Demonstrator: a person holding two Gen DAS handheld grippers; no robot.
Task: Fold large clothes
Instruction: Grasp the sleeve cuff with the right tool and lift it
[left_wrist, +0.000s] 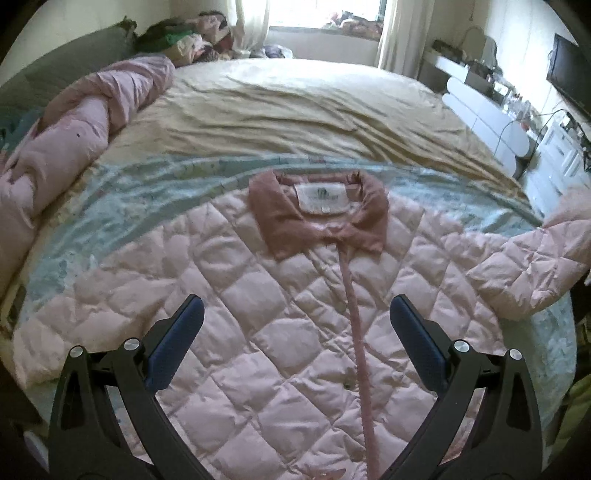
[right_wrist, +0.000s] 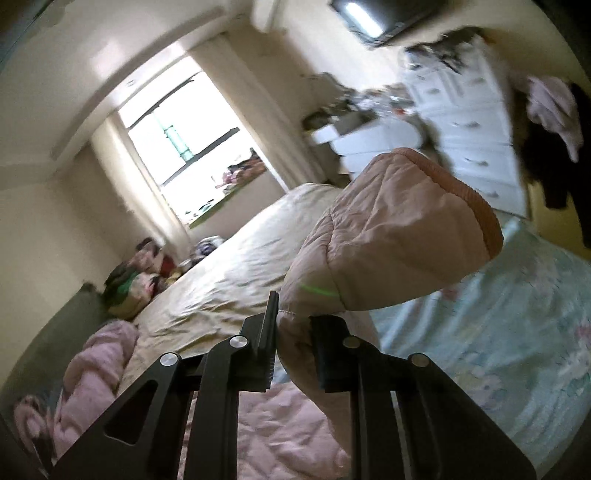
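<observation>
A pale pink quilted jacket (left_wrist: 258, 325) lies face up on the bed, its darker pink collar (left_wrist: 317, 214) toward the far side and a pink front placket running down the middle. My left gripper (left_wrist: 295, 314) hovers open over the jacket's chest, touching nothing. The jacket's right sleeve (left_wrist: 532, 266) is lifted at the right edge. My right gripper (right_wrist: 293, 325) is shut on that sleeve (right_wrist: 399, 236) and holds it up above the bed, the ribbed cuff (right_wrist: 476, 199) pointing away.
A rolled pink duvet (left_wrist: 85, 136) lies along the bed's left side. Beige sheet (left_wrist: 295, 110) covers the far half, a light blue floral cover (right_wrist: 498, 332) the near part. A clothes pile (left_wrist: 184, 40) sits at the headboard. White drawers (left_wrist: 491, 122) stand right.
</observation>
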